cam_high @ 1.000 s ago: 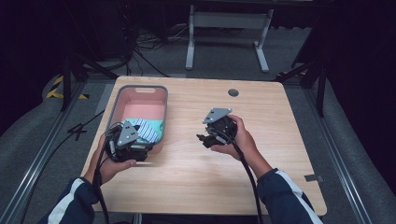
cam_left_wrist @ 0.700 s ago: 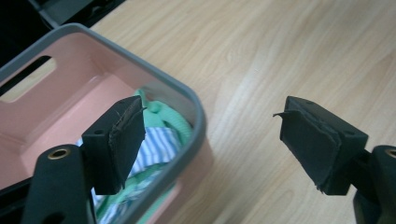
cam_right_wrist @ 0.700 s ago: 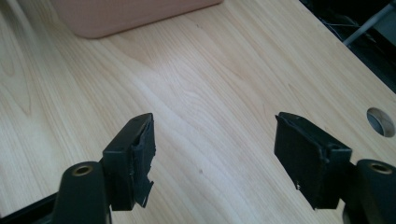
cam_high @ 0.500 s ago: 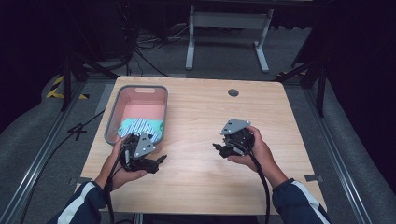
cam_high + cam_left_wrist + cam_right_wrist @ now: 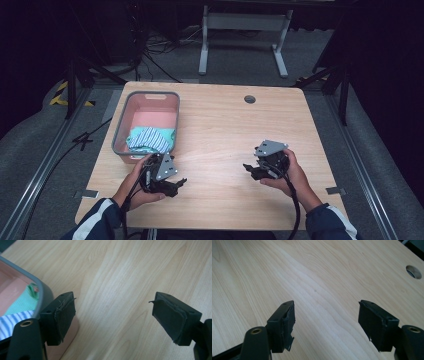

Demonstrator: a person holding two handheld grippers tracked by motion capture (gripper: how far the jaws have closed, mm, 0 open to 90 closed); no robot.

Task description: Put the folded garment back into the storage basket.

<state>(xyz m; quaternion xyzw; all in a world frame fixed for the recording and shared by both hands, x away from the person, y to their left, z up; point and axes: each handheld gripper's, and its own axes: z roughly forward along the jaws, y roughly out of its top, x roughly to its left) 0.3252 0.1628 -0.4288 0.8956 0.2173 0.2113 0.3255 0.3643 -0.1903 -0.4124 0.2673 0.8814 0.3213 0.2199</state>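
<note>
We read the job as putting cloth into the bin [image 5: 121, 131] — the striped cloth [image 5: 150, 140] already lies inside it, bunched at the near end, with a green piece beside it at the wall in the left gripper view. The bin sits at the table's [image 5: 225, 130] far-left part.

Left gripper [image 5: 177, 184] hangs low over the table just beside the bin's near corner, jaws spread wide, nothing between them — bare wood shows in the gap. Its left jaw sits in front of the bin's wall; we cannot tell whether it touches. Right gripper [image 5: 247, 169] is well apart on the right half, jaws also spread and empty, wood grain between the pads [image 5: 287, 322].

So both tongs are released, and the step in hand looks like pulling clear of the bin. To do it well:
- keep the left jaws wide so no thread of the cloth catches on the frayed pad [image 5: 65, 315]
- move away from the bin wall, not along it, so the bin doesn't get nudged
- keep the right gripper clear of the table hole [image 5: 250, 99]
</note>
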